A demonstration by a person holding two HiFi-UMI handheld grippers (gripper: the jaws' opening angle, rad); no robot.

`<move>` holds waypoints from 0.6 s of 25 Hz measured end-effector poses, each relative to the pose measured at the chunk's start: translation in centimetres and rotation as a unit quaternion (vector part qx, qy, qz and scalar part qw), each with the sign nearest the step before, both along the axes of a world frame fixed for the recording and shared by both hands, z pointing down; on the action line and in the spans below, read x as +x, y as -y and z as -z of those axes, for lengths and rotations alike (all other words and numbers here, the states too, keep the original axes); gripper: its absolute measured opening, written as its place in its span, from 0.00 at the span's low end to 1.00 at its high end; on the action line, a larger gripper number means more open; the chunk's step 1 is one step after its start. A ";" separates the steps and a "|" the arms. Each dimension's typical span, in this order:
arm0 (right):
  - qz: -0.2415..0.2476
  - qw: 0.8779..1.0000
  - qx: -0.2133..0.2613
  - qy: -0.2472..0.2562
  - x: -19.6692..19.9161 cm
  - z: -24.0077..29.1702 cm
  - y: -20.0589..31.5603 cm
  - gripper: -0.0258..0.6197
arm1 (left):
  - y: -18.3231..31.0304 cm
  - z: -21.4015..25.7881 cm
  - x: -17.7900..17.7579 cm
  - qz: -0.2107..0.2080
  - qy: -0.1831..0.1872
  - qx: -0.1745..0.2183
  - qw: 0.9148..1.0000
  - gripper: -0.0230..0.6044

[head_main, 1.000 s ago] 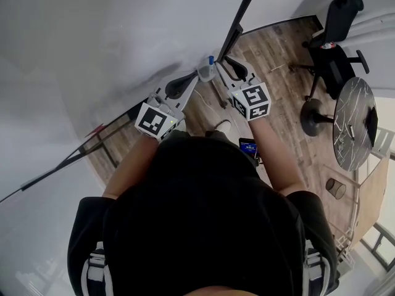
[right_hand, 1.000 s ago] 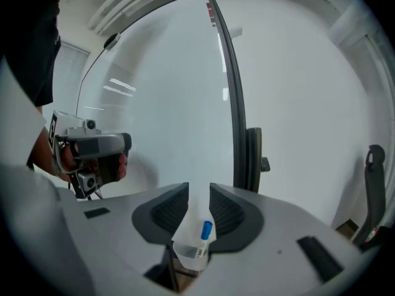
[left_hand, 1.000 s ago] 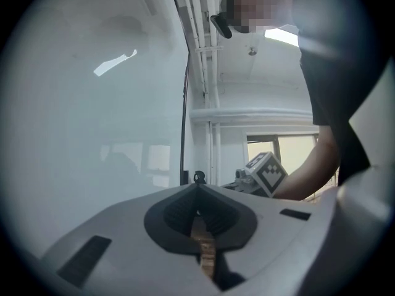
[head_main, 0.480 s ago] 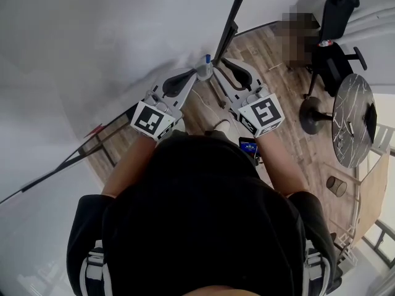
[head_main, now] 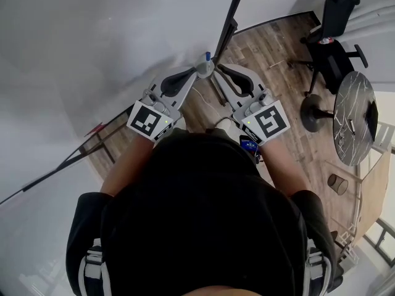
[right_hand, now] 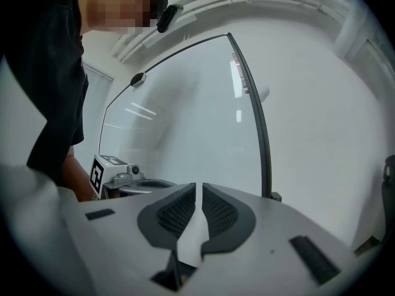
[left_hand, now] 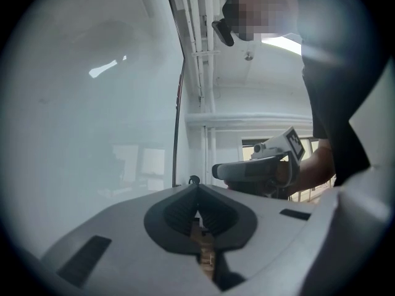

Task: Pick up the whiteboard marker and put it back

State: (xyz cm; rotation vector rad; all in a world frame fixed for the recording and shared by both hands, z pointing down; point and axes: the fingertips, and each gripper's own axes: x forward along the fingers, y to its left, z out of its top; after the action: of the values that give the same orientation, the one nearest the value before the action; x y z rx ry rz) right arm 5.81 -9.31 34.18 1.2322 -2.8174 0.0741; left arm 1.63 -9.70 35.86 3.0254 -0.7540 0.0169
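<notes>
The whiteboard marker [head_main: 205, 67], white with a blue cap, stands upright at the tip of my left gripper [head_main: 196, 74], which is shut on it. It hangs close in front of the whiteboard [head_main: 123, 36]. In the left gripper view the pads [left_hand: 216, 217] meet and only a small dark end of the marker [left_hand: 194, 179] pokes above them. My right gripper [head_main: 220, 68] points in from the right, just beside the marker. Its jaws have just been closing and nothing is between them. In the right gripper view my right gripper [right_hand: 199, 193] shows only a thin slit.
The whiteboard's black frame [head_main: 229, 23] runs down to the wooden floor [head_main: 278, 54]. A black office chair [head_main: 333, 23], a round marbled table [head_main: 353, 122] and a small bin [head_main: 336, 187] stand to the right. A phone [head_main: 248, 145] shows at the person's waist.
My right gripper has drawn back towards the person, its marker cube sliding down and right in the head view, and its jaws have narrowed. The left gripper and marker have barely shifted.
</notes>
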 end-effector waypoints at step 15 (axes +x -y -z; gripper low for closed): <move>-0.007 1.000 0.005 0.009 -0.2 -0.9 -0.9 0.04 | -0.5 0.0 0.6 -0.011 -0.002 -0.001 1.000 0.04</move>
State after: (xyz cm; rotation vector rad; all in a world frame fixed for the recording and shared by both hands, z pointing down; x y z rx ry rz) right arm 5.59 -8.44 35.10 1.2593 -2.8286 0.0734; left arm 2.25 -9.23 35.91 3.0299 -0.7193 0.0109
